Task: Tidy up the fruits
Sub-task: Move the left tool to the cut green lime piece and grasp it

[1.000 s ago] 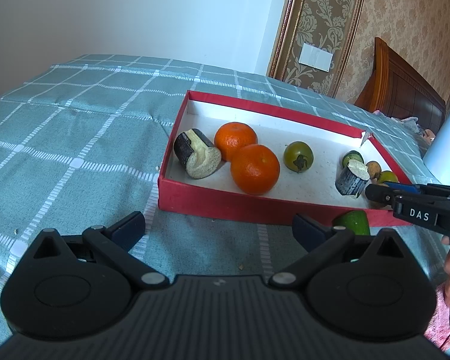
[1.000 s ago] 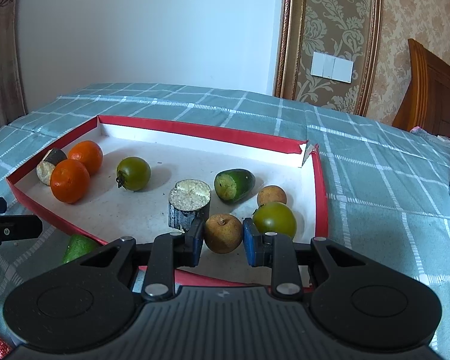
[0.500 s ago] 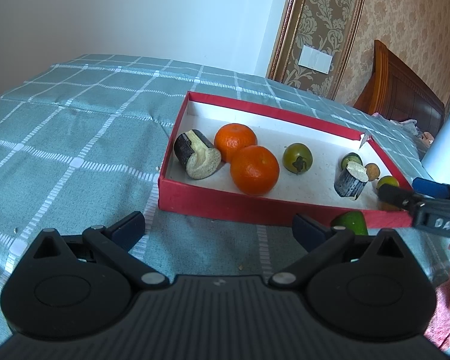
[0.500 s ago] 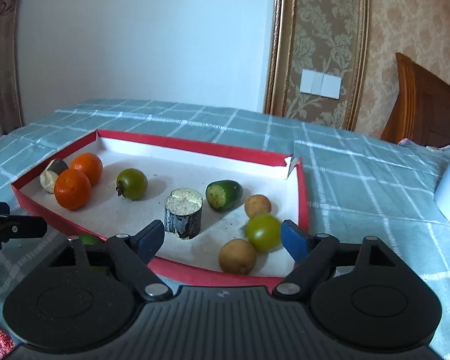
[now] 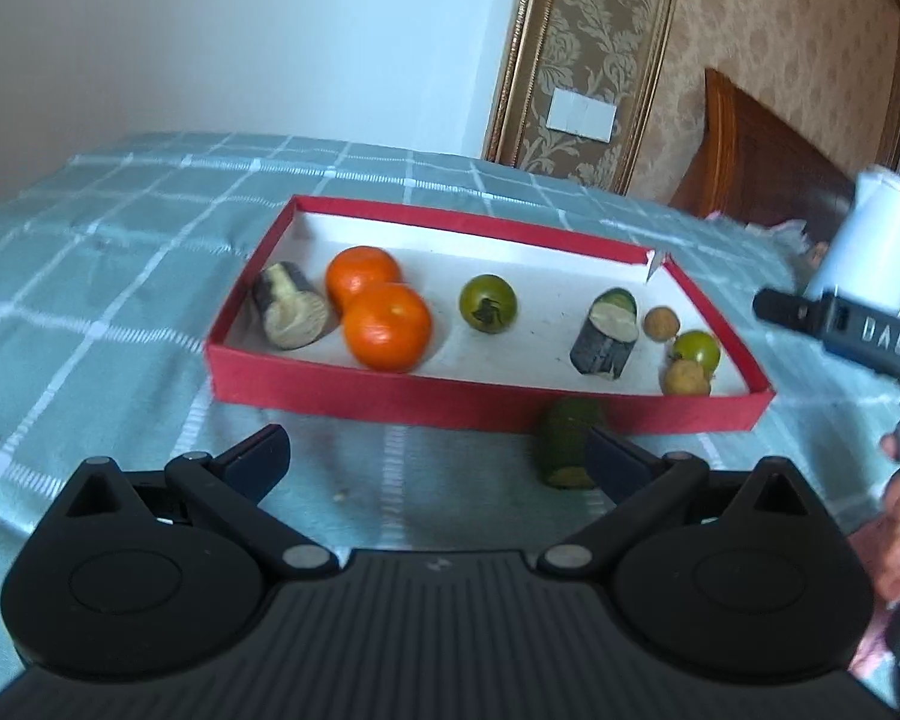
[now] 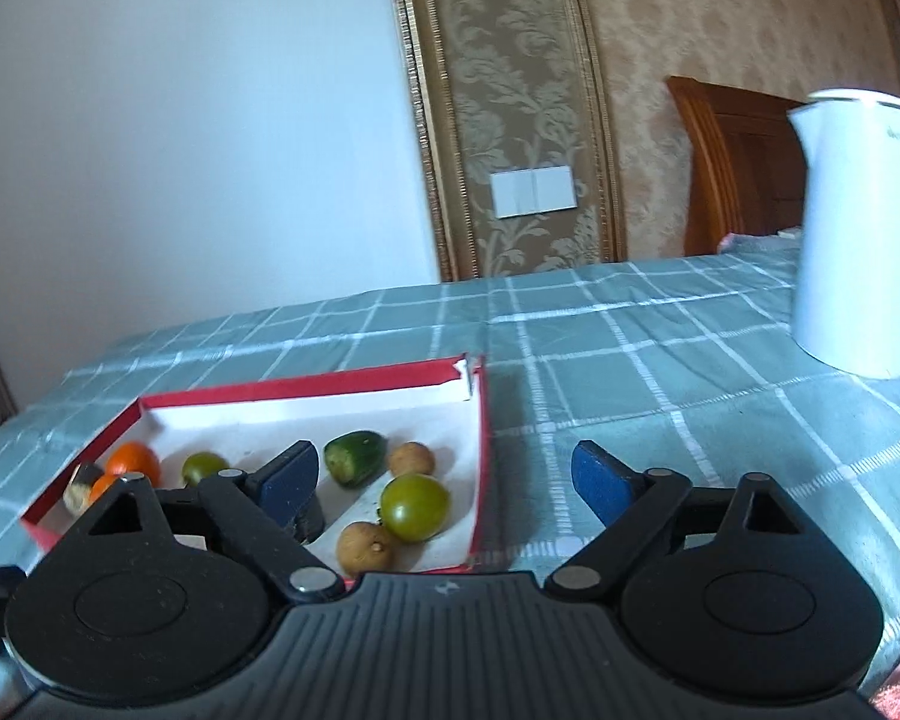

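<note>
- Most fruit already lies in the red tray: two oranges near its left end, a green tomato about the middle, and a longan, a second green tomato and another longan bunched at its right end.
- Also inside the tray are two dark cut stubs with pale faces and a green cucumber piece.
- Left to do, as I judge it: one green piece lies outside, on the checked cloth just in front of the tray's near wall, right of middle.
- Its long axis runs roughly square to that wall; the cut end faces away from the tray, toward the left gripper.
- The left gripper's fingers stand wide apart with nothing between them; the stray piece sits just beside the right-hand finger.
- The right gripper hangs over the tray's right end, its jaws opening, gripping nothing.
- A white kettle stands well right of the tray.
</note>
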`<state>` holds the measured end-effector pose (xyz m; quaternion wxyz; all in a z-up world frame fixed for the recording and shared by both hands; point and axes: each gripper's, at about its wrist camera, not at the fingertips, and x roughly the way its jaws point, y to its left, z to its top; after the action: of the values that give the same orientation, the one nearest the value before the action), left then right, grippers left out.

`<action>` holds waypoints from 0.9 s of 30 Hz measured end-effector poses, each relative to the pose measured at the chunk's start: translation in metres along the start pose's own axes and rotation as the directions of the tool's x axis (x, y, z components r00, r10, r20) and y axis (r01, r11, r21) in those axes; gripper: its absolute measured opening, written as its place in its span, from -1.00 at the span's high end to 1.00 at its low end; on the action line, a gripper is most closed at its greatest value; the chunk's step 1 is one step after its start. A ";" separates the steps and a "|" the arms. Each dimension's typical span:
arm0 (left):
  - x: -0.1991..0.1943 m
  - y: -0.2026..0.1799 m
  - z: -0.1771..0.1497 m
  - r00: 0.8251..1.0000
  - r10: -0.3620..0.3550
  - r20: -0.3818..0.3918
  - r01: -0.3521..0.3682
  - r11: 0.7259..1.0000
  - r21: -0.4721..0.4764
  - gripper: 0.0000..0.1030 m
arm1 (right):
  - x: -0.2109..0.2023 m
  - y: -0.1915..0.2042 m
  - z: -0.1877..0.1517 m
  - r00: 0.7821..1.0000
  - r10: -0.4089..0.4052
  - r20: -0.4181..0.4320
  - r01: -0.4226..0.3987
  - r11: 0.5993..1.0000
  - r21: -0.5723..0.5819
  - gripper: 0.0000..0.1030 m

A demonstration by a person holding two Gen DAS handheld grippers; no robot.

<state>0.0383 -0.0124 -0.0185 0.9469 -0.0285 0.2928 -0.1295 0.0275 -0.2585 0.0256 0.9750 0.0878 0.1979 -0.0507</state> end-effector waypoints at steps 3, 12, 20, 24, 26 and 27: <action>0.003 -0.017 -0.002 1.000 0.005 0.008 -0.005 0.998 0.061 -1.00 | -0.001 -0.002 0.000 1.000 -0.012 0.007 0.012 1.000 0.004 -0.79; 0.021 -0.040 0.001 0.999 -0.012 -0.042 0.015 0.996 0.088 -0.61 | -0.002 0.001 -0.002 1.000 -0.010 0.000 0.010 1.000 -0.008 -0.79; 0.031 -0.043 -0.002 0.999 -0.018 -0.051 0.024 0.995 0.101 -0.21 | -0.003 0.007 -0.004 1.000 0.008 -0.009 -0.008 0.999 -0.032 -0.79; 0.030 -0.045 -0.004 0.998 -0.043 -0.043 0.048 0.991 0.125 0.03 | -0.003 0.009 -0.004 1.000 0.010 -0.013 -0.011 0.999 -0.043 -0.79; 0.029 -0.047 -0.005 0.997 -0.068 -0.041 0.072 0.988 0.134 0.26 | -0.002 0.009 -0.005 1.000 0.009 -0.015 -0.009 0.999 -0.046 -0.79; 0.028 -0.047 -0.005 0.995 -0.087 -0.041 0.092 0.986 0.138 0.39 | -0.002 0.010 -0.005 1.000 0.007 -0.016 -0.008 0.999 -0.049 -0.79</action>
<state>0.0471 -0.0649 -0.0321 0.9346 0.0270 0.2981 -0.1923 0.0249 -0.2478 0.0235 0.9754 0.0650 0.2064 -0.0416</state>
